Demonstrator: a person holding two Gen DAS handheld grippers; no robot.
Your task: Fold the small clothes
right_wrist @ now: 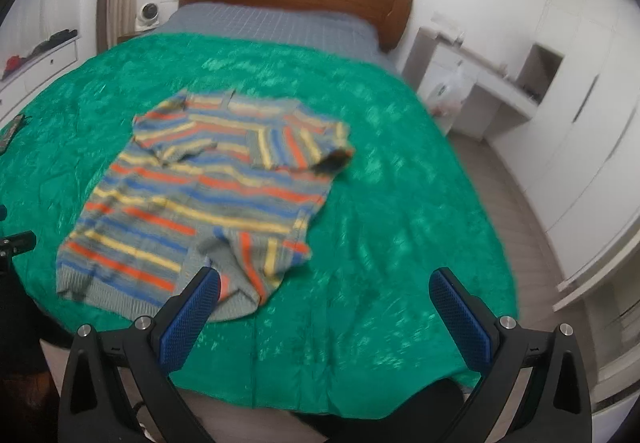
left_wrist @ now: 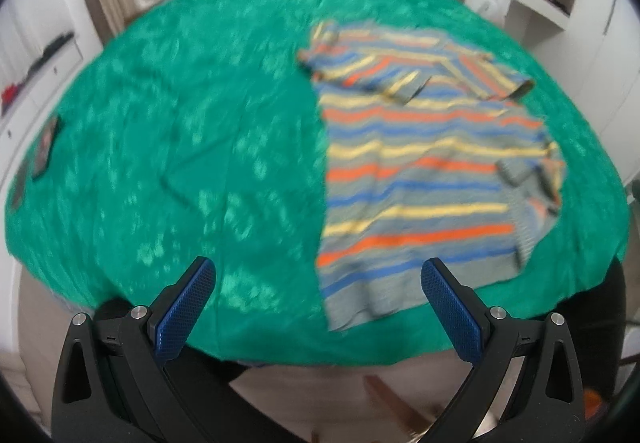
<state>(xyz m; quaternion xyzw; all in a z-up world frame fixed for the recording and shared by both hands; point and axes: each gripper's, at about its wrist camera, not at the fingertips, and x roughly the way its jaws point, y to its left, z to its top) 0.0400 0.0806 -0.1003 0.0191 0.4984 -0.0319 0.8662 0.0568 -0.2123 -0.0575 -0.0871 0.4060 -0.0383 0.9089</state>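
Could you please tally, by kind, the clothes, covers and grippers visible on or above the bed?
Striped shirt: 1
Green blanket: 1
Grippers, jaws open: 2 (left gripper, right gripper)
Total: 4

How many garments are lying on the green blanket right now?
1. A single grey knit shirt with orange, yellow and blue stripes lies flat on the crinkled green blanket, sleeves folded in. Small dark items at the blanket's left edge are too blurred to identify.
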